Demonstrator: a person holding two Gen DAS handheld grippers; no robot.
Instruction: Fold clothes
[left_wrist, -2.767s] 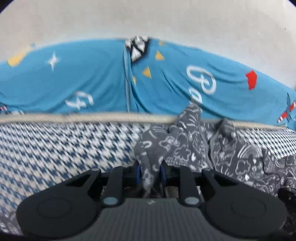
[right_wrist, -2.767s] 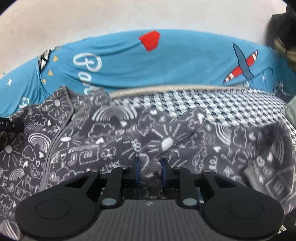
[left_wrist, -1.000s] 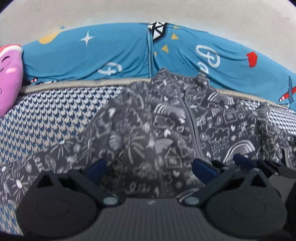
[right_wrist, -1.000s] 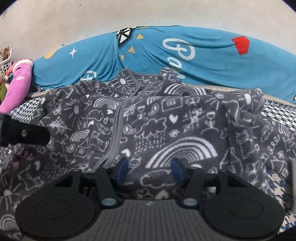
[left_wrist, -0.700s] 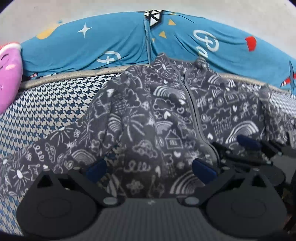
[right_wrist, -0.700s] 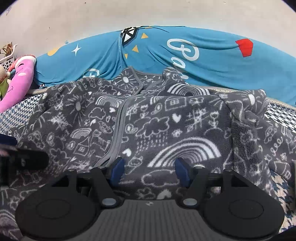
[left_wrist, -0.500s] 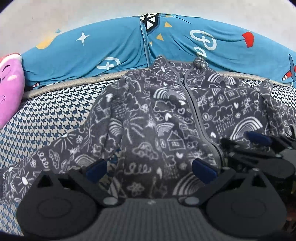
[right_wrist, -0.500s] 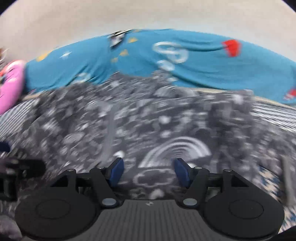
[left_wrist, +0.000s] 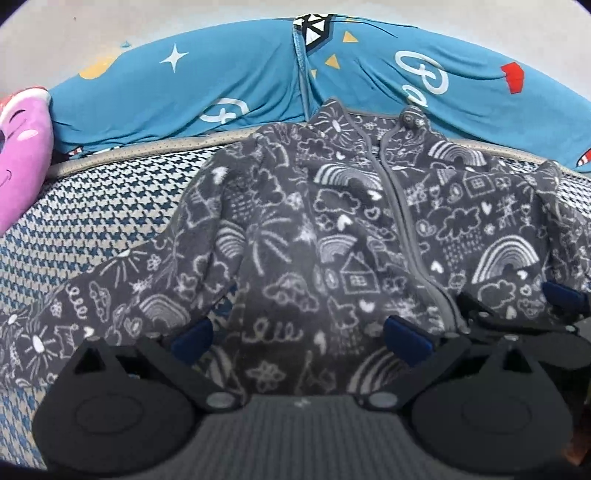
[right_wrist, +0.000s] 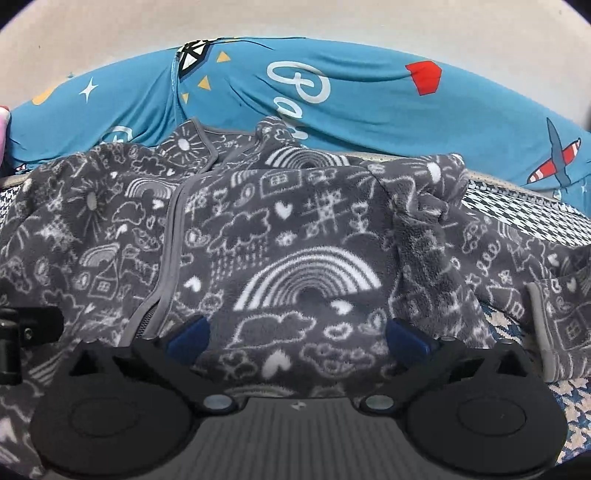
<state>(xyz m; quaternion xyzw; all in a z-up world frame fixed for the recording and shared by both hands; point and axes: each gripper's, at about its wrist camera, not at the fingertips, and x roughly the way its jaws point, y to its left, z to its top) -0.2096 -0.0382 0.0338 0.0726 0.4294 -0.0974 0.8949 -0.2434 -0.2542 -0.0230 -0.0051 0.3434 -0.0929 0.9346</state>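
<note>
A grey fleece jacket (left_wrist: 332, 240) lies front-up and zipped on your checked bed cover (left_wrist: 92, 206), collar toward the blue pillow (left_wrist: 221, 81) at the wall, spread flat so it seems ready for folding. Its one sleeve (left_wrist: 110, 291) stretches out to the side, the other sleeve (right_wrist: 491, 258) lies rumpled. Your left claw (left_wrist: 299, 338) and right claw (right_wrist: 295, 338) hover over the hem, both wide open and empty.

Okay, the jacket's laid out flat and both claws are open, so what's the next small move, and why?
Probably take the left claw to the outstretched sleeve and pinch its cuff, ready to fold it across the grey jacket. The body lies spread, front up, zipper closed, while that sleeve trails out over the houndstooth cover.
</note>
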